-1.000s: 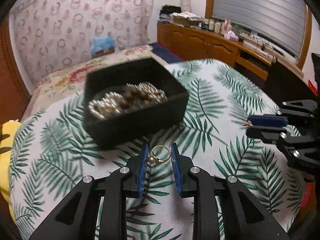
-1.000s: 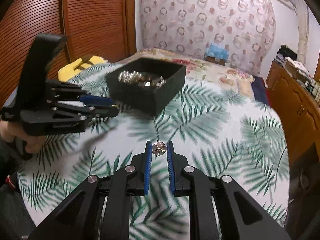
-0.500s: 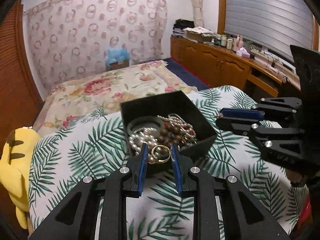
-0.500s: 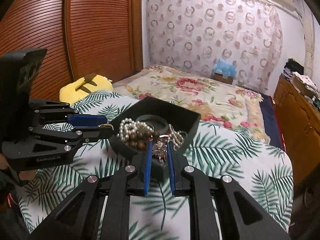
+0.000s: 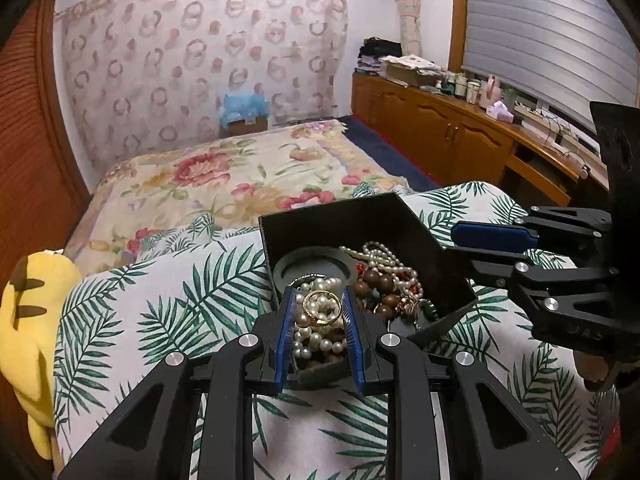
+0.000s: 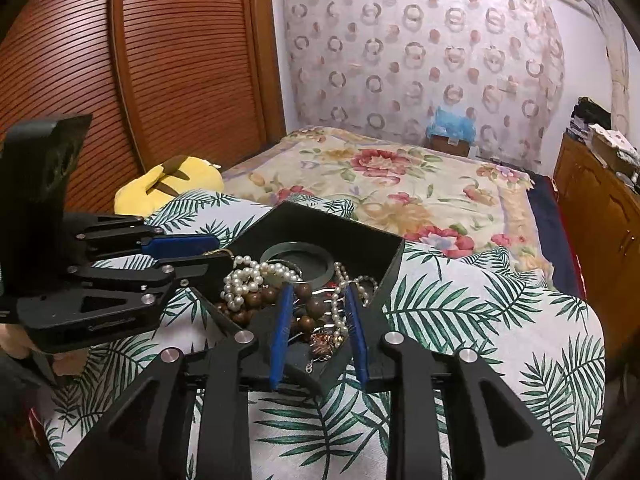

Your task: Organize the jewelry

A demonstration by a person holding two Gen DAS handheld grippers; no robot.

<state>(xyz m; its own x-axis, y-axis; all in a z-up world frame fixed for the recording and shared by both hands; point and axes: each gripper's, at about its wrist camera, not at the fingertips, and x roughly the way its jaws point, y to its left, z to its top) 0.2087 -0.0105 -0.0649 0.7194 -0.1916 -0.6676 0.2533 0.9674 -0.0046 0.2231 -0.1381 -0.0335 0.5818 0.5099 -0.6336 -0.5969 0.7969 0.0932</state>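
The left gripper [image 5: 319,312] hung over the near corner of the black box [image 5: 420,236], and its two blue fingers were closed on a gold ring [image 5: 322,307], which was held just above the white pearls [image 5: 316,340] in the box. The right gripper [image 6: 318,312] was also over the box, but its fingers stood wide apart and held nothing. Between and below them a small copper flower brooch [image 6: 322,342] lay in the box, on top of brown wooden beads [image 6: 308,322] and a pearl necklace [image 6: 240,280]. A grey round dish [image 6: 298,264] lay deeper inside the box. The box stood on a cloth with green palm leaves [image 6: 460,340]. A yellow plush toy [image 5: 28,320] lay at the left edge of the cloth.
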